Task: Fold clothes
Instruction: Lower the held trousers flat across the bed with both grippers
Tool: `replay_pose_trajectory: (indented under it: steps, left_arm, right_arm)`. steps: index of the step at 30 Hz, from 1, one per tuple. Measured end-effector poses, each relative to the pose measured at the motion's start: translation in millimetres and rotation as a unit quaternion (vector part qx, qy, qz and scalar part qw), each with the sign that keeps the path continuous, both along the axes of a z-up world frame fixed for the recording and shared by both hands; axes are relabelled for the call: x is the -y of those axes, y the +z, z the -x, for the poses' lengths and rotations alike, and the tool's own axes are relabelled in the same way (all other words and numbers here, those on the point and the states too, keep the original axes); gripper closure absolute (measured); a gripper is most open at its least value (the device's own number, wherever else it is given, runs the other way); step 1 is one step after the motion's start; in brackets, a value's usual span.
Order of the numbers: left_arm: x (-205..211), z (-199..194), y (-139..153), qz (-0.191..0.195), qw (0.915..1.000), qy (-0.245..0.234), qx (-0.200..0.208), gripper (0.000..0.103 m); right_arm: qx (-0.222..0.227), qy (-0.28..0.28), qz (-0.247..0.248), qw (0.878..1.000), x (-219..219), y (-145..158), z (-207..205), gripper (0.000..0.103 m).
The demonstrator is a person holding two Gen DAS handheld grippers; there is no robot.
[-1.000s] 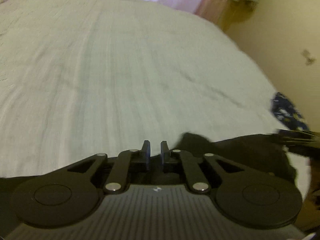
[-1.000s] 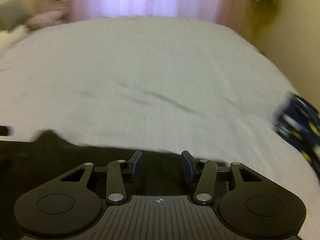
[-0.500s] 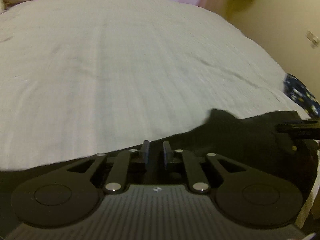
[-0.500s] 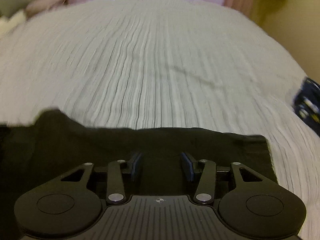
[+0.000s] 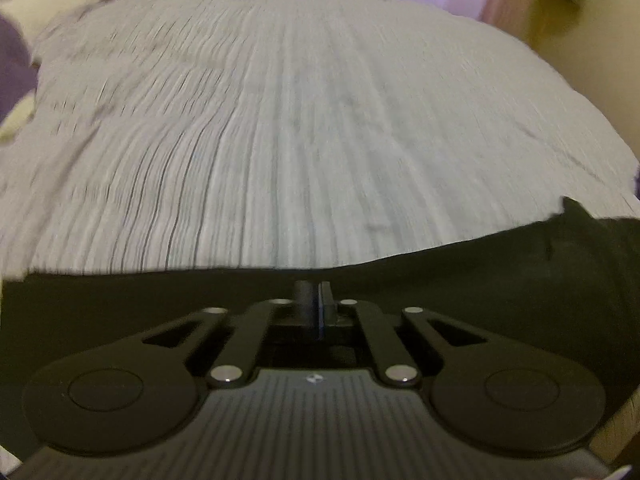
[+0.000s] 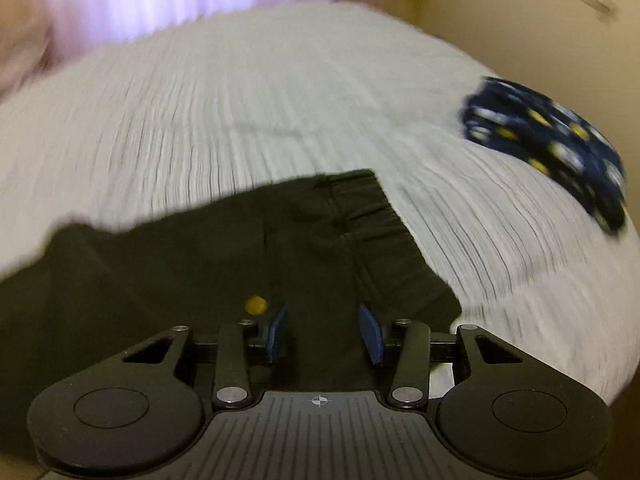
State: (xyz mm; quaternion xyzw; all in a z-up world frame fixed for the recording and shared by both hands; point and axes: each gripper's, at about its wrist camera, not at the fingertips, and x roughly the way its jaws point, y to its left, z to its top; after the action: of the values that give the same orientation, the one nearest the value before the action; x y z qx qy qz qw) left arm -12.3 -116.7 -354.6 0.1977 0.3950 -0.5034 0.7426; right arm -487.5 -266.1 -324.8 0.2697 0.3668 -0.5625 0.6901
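Left wrist view: left gripper (image 5: 311,292) has its jaws pressed together; a second ago a narrow gap showed between them. Whether black cloth is pinched there cannot be told, dark on dark. The black garment (image 5: 460,280) now spans the whole lower frame along the near edge of the bed (image 5: 304,120); a second ago only its right-hand part showed.

Right wrist view: right gripper (image 6: 322,330) stands wide open over the garment, blue pads (image 6: 370,334) clear of the cloth, holding nothing, the same spread as a second ago. The garment's far right corner (image 6: 360,184) has come well up onto the bed, lying flat with a gathered band visible. A patterned navy item (image 6: 552,140) sits well apart at right.

Judgement: the garment has been drawn onto the bed and spread, ready for a fold or between folds.
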Motion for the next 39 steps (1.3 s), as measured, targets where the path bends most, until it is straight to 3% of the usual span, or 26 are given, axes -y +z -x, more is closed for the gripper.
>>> replay_pose_trajectory:
  steps: [5,7,10,16,19,20,21,24,35,39]
  left_arm:
    - [-4,33,8,0.019,0.9984,-0.038,-0.037,0.096]
    - [-7,39,-7,0.001,0.9981,-0.046,-0.042,0.092]
    - [-26,32,-28,-0.016,0.9981,-0.033,-0.05,0.094]
    - [-31,34,-13,0.008,0.998,-0.025,-0.057,0.093]
    - [-33,41,-22,0.011,0.9979,-0.028,-0.057,0.093]
    - [-34,42,-29,0.015,0.9981,-0.026,-0.054,0.092]
    - [-37,41,-32,0.024,0.998,-0.022,-0.054,0.092]
    - [-44,41,-41,0.051,0.9973,-0.016,-0.051,0.092]
    - [-73,56,-66,0.154,0.9877,-0.029,0.002,0.092]
    - [-81,64,-72,0.183,0.9824,-0.027,0.025,0.092]
  right_arm:
    - [0.022,-0.01,0.008,1.0,-36,5,-45,0.058]
    - [-0.014,-0.003,-0.009,1.0,-44,-22,-58,0.059]
    - [-0.035,0.02,0.003,0.999,-55,-28,-63,0.058]
    - [-0.029,0.024,0.046,0.998,-66,0,-50,0.058]
    - [-0.037,0.043,0.063,0.996,-61,-7,-43,0.058]
    - [-0.049,0.057,0.05,0.996,-62,-22,-39,0.058]
    - [-0.06,0.071,0.039,0.995,-64,-37,-36,0.058]
    - [-0.026,0.078,0.078,0.994,-78,-54,-22,0.058]
    - [0.017,0.099,0.226,0.969,-115,-77,-6,0.058]
    - [0.02,0.083,0.255,0.963,-120,-82,-9,0.058]
